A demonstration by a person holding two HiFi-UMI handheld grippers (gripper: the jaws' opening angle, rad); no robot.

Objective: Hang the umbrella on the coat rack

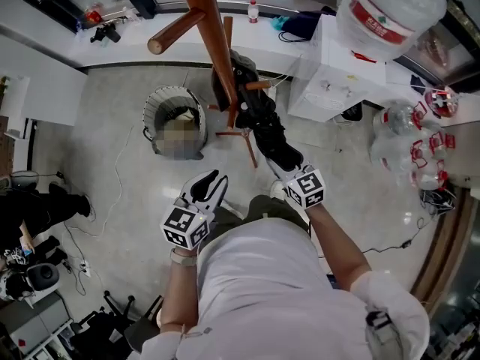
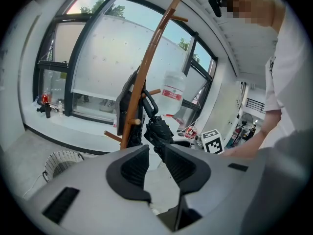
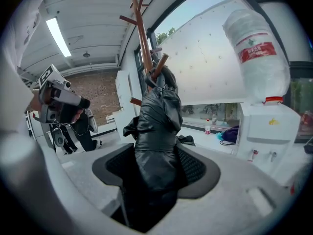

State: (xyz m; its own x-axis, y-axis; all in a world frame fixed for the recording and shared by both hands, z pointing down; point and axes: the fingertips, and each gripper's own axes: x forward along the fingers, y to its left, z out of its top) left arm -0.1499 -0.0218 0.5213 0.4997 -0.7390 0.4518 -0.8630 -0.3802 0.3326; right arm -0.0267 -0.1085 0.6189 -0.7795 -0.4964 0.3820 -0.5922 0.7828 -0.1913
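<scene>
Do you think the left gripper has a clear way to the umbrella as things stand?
Probably yes: the left gripper is open and empty, and the umbrella lies straight ahead of its jaws with nothing between. The right gripper is shut on its other end.

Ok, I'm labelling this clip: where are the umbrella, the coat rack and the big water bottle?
umbrella (image 3: 156, 126), right gripper view, folded black canopy.
coat rack (image 1: 211, 32), head view, wooden pole.
water bottle (image 1: 379, 19), head view, red label.

A wire bin (image 1: 155, 115) stands left of a white water dispenser (image 1: 330, 88) topped by a big bottle (image 1: 390, 10).
</scene>
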